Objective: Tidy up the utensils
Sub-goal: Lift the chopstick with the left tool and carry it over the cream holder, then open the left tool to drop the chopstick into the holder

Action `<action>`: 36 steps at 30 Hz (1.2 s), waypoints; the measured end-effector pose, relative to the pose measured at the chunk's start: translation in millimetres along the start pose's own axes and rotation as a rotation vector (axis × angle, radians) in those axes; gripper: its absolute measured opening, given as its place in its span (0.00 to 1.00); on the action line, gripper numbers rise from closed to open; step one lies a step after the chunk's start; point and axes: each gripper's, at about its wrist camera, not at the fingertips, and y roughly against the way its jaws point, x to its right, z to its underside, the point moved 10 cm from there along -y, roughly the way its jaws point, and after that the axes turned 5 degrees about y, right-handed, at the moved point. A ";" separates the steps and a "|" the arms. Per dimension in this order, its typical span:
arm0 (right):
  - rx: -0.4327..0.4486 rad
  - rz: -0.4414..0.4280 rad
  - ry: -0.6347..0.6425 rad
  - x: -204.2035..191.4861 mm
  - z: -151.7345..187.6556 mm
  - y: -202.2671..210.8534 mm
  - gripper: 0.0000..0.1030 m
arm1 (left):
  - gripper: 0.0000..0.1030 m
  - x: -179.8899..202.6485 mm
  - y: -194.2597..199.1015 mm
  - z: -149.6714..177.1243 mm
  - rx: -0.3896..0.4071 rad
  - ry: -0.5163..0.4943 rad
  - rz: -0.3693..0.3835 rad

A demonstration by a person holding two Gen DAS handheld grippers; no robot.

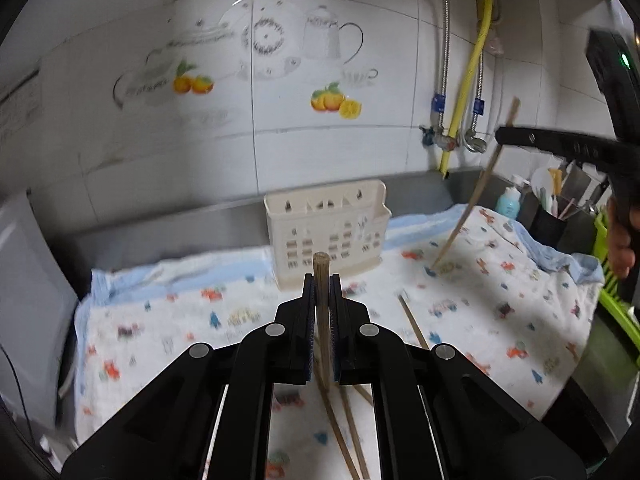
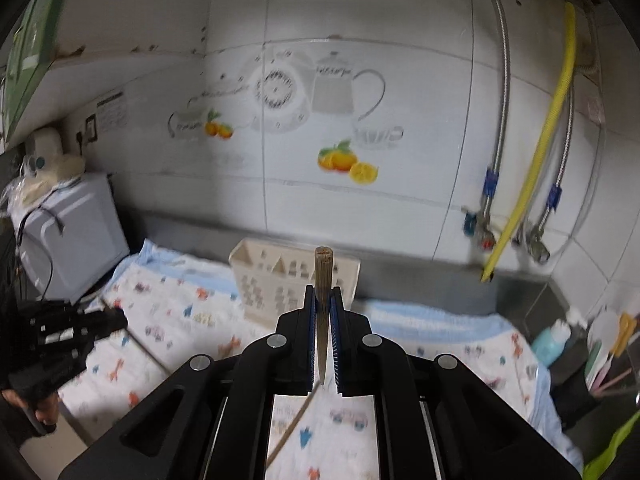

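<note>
Wooden chopstick (image 1: 322,320) clamped in my left gripper (image 1: 321,316) | right gripper (image 2: 322,320) clamps another | risk: long sticks pivot, miss holder (image 1: 328,232)

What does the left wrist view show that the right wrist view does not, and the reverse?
Only the left wrist view shows the loose wooden chopsticks lying on the printed cloth, and the right gripper from the side, shut on a long wooden chopstick.

Only the right wrist view shows the white appliance and the left gripper from outside.

Both show the cream plastic utensil holder, the yellow hose, the blue bottle, and a chopstick clamped between the camera's own fingers.
</note>
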 end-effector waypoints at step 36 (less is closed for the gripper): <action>-0.062 0.013 -0.057 23.3 -26.0 -155.6 0.07 | 0.05 -9.6 -84.1 -181.2 0.259 0.027 -0.109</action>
